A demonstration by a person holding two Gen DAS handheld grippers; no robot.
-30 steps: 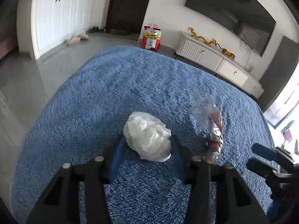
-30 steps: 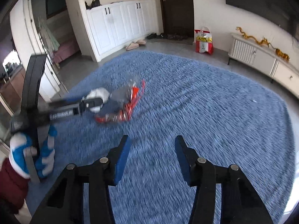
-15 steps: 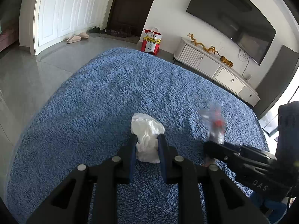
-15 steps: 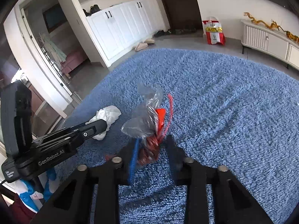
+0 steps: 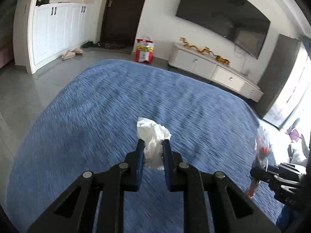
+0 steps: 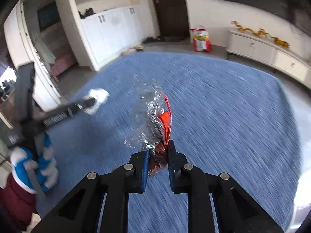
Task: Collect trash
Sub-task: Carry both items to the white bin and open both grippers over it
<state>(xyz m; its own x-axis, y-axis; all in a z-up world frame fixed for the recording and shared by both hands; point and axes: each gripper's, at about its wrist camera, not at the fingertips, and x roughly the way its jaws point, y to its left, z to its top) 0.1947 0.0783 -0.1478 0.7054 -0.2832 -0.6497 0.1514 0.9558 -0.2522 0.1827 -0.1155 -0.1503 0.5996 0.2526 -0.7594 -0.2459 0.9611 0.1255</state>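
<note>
Left hand-held gripper (image 5: 153, 148) is closed down on a crumpled white tissue wad (image 5: 152, 136); blue pads pinch its lower half, the rest puffs out above & ahead of the tips, lifted clear of the shaggy blue rug (image 5: 97, 106); right hand-held gripper (image 6: 158, 153) is nearly closed too, clamped on the twisted neck of a crinkly clear & red plastic snack wrapper (image 6: 155, 112); wrapper's long axis runs straight out from the jaws, up and away, loose end free.

Judgement: both pickups look done; next move is carrying to a bin, but no bin shows in either view, so which way to go can't be told; neither hand is clearly nearer to anything.

What each view adds: left wrist cam catches the wrapper only as a sliver at far right w/ the right tool's black body below it; right wrist cam shows the left tool from the side, blurred, tissue at its tip, well apart from the wrapper, plus the person's blue & white glove (image 6: 41, 163) on the handle; rug blur in both suggests motion; no other litter visible on the rug.
</note>
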